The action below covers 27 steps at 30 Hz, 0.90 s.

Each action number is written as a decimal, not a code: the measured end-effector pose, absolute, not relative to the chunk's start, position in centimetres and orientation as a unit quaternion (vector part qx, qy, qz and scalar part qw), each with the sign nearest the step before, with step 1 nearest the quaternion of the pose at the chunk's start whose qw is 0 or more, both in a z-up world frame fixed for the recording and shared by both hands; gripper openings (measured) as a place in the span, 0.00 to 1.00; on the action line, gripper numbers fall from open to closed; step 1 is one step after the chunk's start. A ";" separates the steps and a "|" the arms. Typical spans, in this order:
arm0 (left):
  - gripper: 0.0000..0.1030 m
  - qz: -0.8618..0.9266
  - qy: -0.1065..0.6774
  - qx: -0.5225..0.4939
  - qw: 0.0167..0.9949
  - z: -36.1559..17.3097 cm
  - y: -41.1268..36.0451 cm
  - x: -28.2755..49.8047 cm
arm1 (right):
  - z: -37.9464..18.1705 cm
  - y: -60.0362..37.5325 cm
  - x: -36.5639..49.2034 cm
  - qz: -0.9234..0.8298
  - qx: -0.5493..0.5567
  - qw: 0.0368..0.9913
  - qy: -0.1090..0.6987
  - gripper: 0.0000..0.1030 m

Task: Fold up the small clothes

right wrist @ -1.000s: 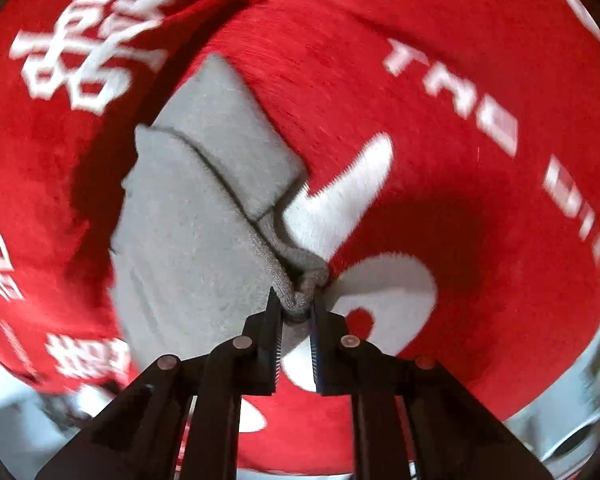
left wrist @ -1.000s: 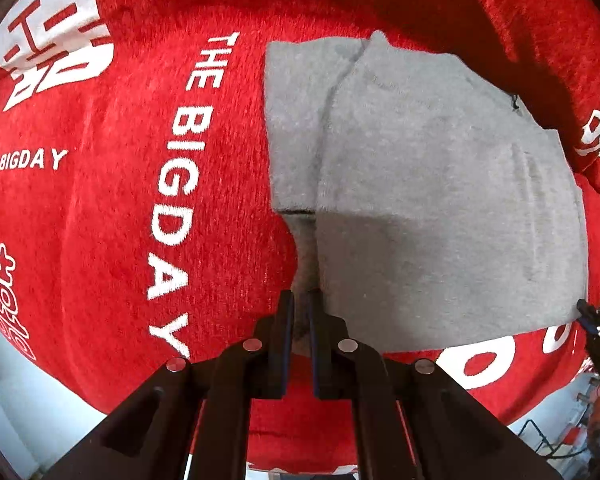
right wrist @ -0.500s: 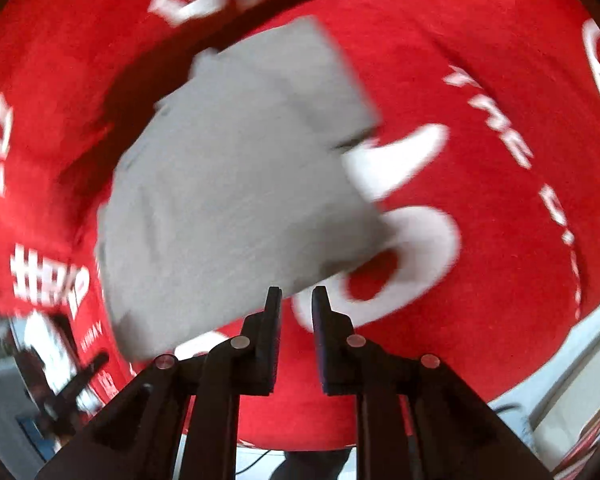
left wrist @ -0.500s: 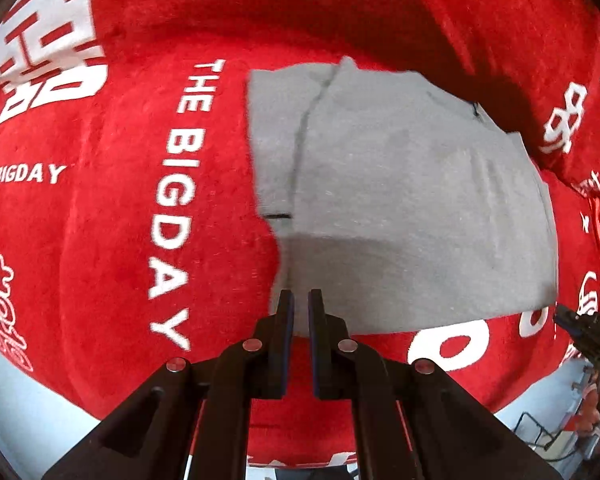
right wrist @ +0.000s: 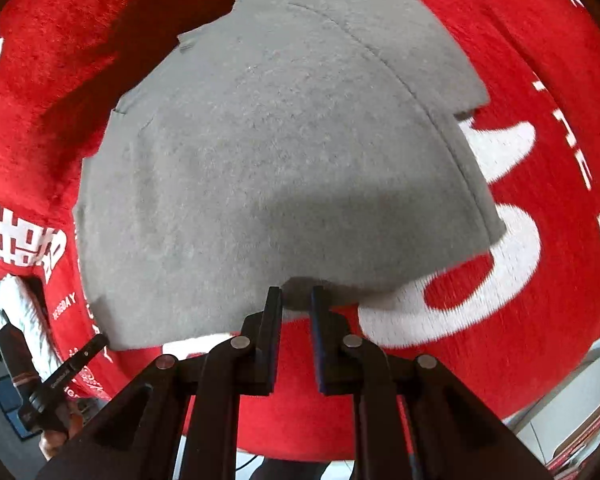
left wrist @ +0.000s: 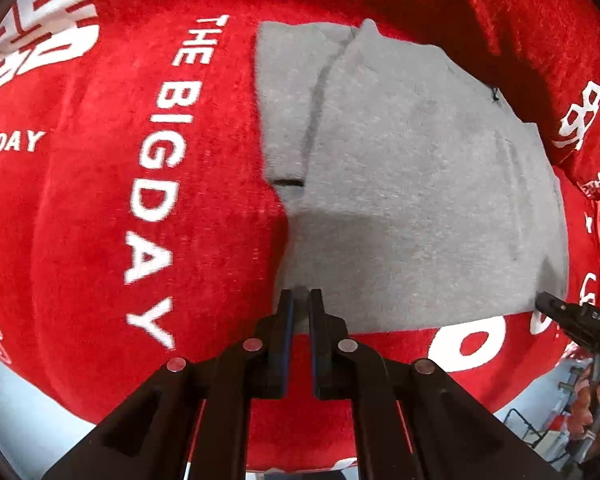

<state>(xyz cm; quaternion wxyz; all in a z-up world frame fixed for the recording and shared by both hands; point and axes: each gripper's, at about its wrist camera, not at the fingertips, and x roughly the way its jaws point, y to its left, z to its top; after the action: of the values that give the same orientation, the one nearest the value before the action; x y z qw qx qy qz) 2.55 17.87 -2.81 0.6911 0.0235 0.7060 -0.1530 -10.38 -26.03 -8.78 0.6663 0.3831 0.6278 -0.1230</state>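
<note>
Garment: grey knit piece lies flat on the red blanket, one layer lapped over another along a seam line on its far left side.
Texture: looks fleecy and soft, so I judge it light, limp and not slippery; it should drape and sag the instant an edge comes up.
Near edge: the hem nearest the cameras runs fairly straight, with white lettering of the blanket showing just beyond it.
Where to take hold: my call is the two near corners of that hem, pinching through all layers so the lap does not slide apart.
Left gripper: jaws stand a narrow gap apart, holding nothing, tips right at the near left corner of the cloth.
Right gripper: jaws spread a little wider, empty, tips at the near hem in the right wrist view.
Risk: a shallow pinch may catch only the top layer.
Surroundings: the blanket covers whatever is beneath; whether a counter or bed, I cannot tell.
</note>
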 end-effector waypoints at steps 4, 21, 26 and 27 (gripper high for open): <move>0.08 -0.142 0.706 0.043 0.692 -2.5 17.6 2.6 | -8.3 -24.4 -10.3 -0.103 0.370 0.667 0.638 0.15; 0.99 -0.114 0.689 0.049 0.714 -1.6 19.1 3.4 | -8.4 -18.3 -8.7 -0.049 0.389 0.648 0.653 0.36; 0.99 -0.100 0.690 0.056 0.715 -1.8 19.5 4.0 | -7.9 -16.8 -7.3 -0.030 0.393 0.655 0.644 0.55; 0.99 -0.098 0.690 0.057 0.715 -1.8 19.9 4.1 | -7.7 -16.4 -6.9 -0.025 0.393 0.657 0.643 0.55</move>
<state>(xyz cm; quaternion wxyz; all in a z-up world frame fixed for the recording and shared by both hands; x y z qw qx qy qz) 4.11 19.86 -1.81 0.7149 0.0574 0.6899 -0.0981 -6.94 -16.42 -7.74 0.6567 0.3931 0.6432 -0.0248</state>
